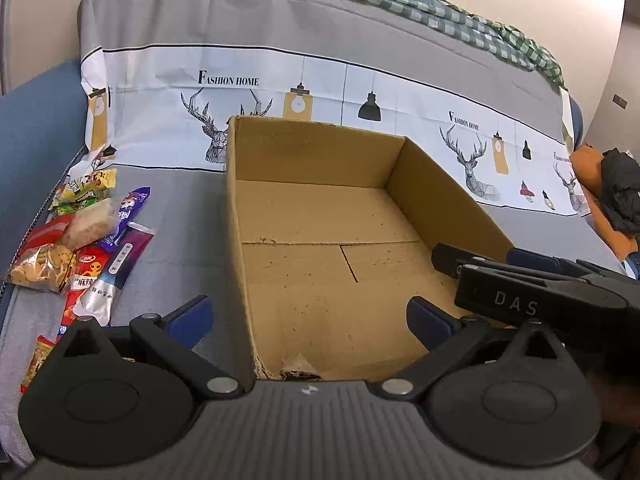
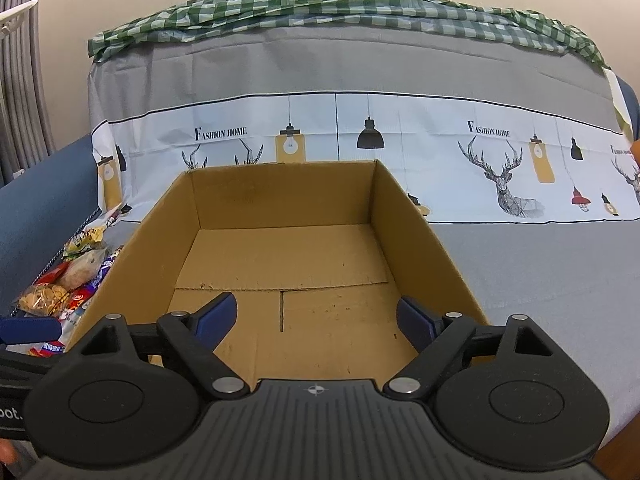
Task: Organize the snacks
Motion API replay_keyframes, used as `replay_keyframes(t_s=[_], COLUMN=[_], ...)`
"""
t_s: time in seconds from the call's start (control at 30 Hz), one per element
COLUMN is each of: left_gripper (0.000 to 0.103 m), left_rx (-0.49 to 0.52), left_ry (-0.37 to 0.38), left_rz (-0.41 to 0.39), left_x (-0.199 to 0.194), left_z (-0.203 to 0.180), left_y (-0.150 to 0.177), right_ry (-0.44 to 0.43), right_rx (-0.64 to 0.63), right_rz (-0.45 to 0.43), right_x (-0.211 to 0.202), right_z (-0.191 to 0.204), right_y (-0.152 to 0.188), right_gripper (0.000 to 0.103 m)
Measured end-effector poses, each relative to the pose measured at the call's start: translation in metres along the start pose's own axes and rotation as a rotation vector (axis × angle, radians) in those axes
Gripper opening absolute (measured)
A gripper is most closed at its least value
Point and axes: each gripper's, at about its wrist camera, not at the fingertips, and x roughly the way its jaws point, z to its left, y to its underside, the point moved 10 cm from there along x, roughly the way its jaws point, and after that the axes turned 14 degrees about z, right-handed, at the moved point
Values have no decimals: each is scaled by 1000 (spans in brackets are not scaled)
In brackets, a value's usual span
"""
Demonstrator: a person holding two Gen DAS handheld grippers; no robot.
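Observation:
An open cardboard box (image 1: pixel 440 196) stands empty on the grey-covered sofa seat; in the right wrist view the box (image 2: pixel 420 240) fills the middle. A pile of several snack packets (image 1: pixel 80 248) lies to its left, among them a bag of biscuits, a red packet and a purple-and-silver one; the same snack pile (image 2: pixel 68 288) shows past the box's left wall. My left gripper (image 1: pixel 310 316) is open and holds nothing, its fingers straddling the box's near left wall. My right gripper (image 2: pixel 316 316) is open with nothing in it, over the box's near end.
A grey cover with a white deer-and-lamp print band (image 2: pixel 360 152) hangs over the sofa back, with a green checked cloth (image 2: pixel 320 8) on top. The blue sofa arm (image 1: pixel 36 140) borders the snacks. An orange cushion with a dark item (image 1: pixel 600 200) lies at the right.

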Motion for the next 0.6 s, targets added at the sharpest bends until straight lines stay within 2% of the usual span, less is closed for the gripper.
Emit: replay_keyframes(t_s=[0.07, 0.13, 0.23, 0.3, 0.33, 0.4, 0.43, 0.47, 0.5, 0.6], left_gripper=[103, 103, 100, 75, 70, 46, 40, 29, 24, 24], left_rx=[1, 2, 2, 14, 19, 21, 14, -5, -30, -81], left_ry=[2, 2, 9, 8, -2, -10, -1, 24, 55, 110], left_rz=[-3, -7, -17, -27, -29, -40, -35, -26, -16, -8], left_x=[0, -1, -2, -5, -6, -9, -10, -12, -13, -24], left_z=[0, -1, -1, 0, 1, 7, 12, 19, 26, 52], left_y=[0, 0, 0, -1, -1, -2, -2, -3, -4, -9], right_ry=[0, 3, -3, -17, -27, -52, -61, -70, -79, -119], right_rx=[-1, -4, -1, 6, 11, 19, 15, 6, -2, -41], right_rz=[-10, -17, -24, -28, -29, -39, -47, -54, -58, -66], right_x=[-2, -3, -3, -4, -4, -7, -9, -10, -11, -14], right_z=[0, 0, -1, -1, 0, 4, 8, 13, 17, 37], right_y=[-1, -1, -3, -4, -5, -7, -9, -10, -10, -11], right_gripper=[84, 76, 57, 45, 44, 44, 44, 44, 44, 44])
